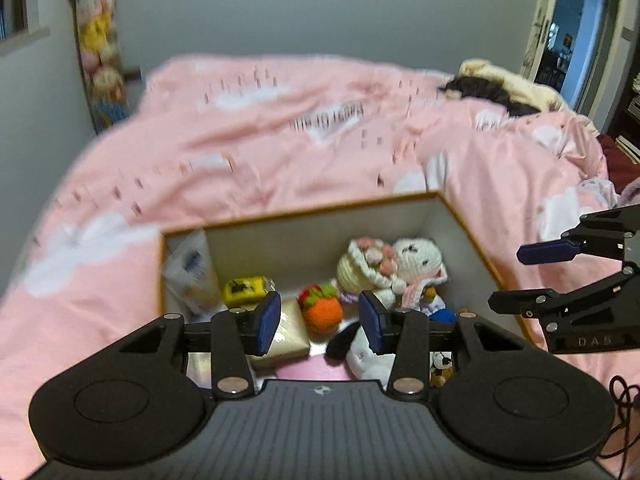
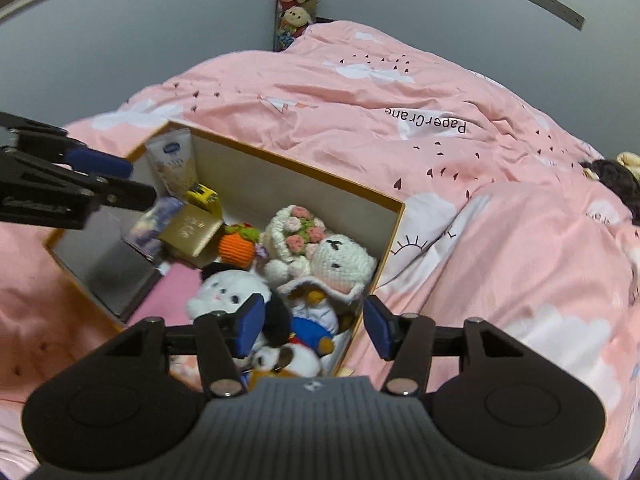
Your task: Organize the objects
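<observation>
Bed with pink cloud-print duvet (image 2: 460, 184), bearing an open orange-rimmed cardboard box (image 2: 394, 236) filled with crocheted and plush toys (image 2: 340, 266). Left hand-held gripper (image 1: 320, 322) and right hand-held gripper (image 2: 314, 326) above the box, jaws apart, nothing between the pads.

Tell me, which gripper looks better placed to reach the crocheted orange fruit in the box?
Probably the left gripper: its open, empty jaws frame the crocheted orange fruit inside the orange-rimmed cardboard box. The right gripper hangs over the box's near corner, above plush toys.
</observation>
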